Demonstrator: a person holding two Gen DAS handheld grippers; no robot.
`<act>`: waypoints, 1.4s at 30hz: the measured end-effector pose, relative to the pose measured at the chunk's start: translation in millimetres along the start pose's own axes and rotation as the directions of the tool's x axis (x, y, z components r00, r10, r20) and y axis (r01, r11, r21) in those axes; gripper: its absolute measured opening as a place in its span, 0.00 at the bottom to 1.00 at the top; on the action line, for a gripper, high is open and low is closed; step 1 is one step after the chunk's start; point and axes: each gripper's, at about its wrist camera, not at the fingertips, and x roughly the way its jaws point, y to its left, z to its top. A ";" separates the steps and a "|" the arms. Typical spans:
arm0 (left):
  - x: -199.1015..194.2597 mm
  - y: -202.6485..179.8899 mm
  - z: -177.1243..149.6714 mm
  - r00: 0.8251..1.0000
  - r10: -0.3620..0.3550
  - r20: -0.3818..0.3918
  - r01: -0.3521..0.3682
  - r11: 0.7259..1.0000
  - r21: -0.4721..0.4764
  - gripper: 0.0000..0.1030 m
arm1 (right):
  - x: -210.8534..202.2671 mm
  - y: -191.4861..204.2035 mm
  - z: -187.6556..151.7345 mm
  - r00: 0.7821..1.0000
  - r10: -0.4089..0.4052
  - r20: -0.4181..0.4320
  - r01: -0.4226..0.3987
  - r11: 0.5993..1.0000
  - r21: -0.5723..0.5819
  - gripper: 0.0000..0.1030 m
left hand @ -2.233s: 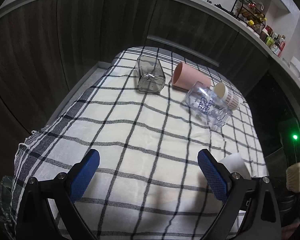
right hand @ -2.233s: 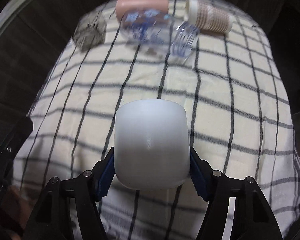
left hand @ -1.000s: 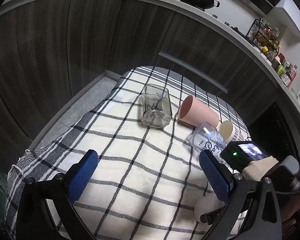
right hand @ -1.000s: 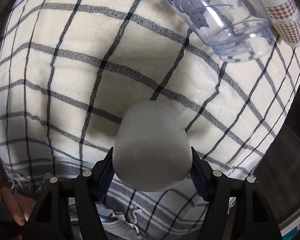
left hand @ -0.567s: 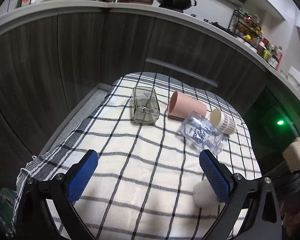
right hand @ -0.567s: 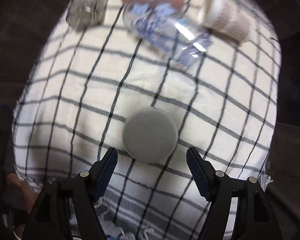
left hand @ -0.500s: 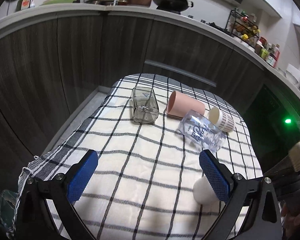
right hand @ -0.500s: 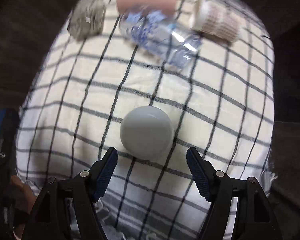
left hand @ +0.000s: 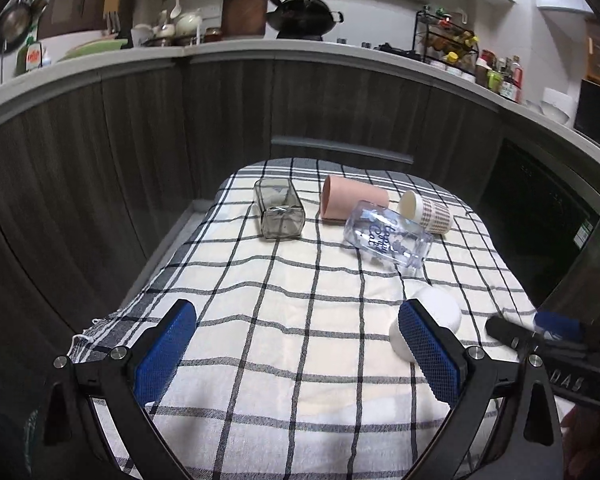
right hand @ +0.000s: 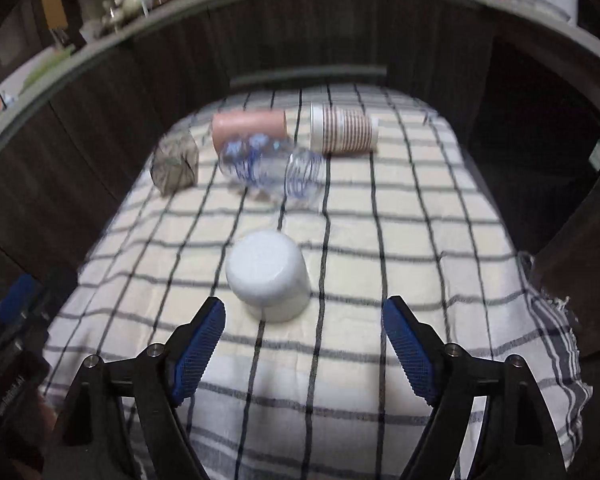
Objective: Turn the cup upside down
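- My right hand-held gripper is spread wide with nothing between its blue ribbed pads; the small matte white cup stands mouth-down on the black-and-cream checked cloth, just ahead of it at 12 o'clock and clear of both pads.
- My left hand-held gripper is likewise released and empty; in its view the white cup sits at about 3 o'clock, partly behind the right-hand pad.
- I judge the flip done, so the step in hand is a clean retreat: draw straight back and up, jaws kept wide, so no pad clips the rounded base (a light cup on soft cloth would tip easily).
- The cup looks smooth and slightly tapered, its wider rim resting on the cloth.
- The cloth is woven, a little wrinkled, fringed at its edge, and covers the surface.
- Lying on their sides towards 12 o'clock: a square smoky glass tumbler, a pink cylindrical cup, a clear blue-printed plastic cup and a brown-patterned paper cup.
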 end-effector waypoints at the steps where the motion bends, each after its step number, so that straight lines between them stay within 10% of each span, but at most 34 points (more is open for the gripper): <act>1: -0.7 0.0 -0.9 1.000 0.004 0.007 -0.005 1.000 0.003 1.00 | -6.7 0.3 -2.0 0.999 -0.006 0.040 0.006 1.000 -0.006 0.83; 12: -22.3 -8.1 -4.6 0.989 0.043 0.139 -0.053 0.996 0.071 1.00 | -56.7 24.8 -17.3 0.934 -0.002 0.358 0.043 0.993 -0.108 0.91; 42: -97.6 -21.4 12.2 0.967 0.065 0.247 -0.092 0.991 0.100 1.00 | -149.3 26.9 -20.0 0.871 -0.021 0.491 0.083 0.991 -0.105 0.92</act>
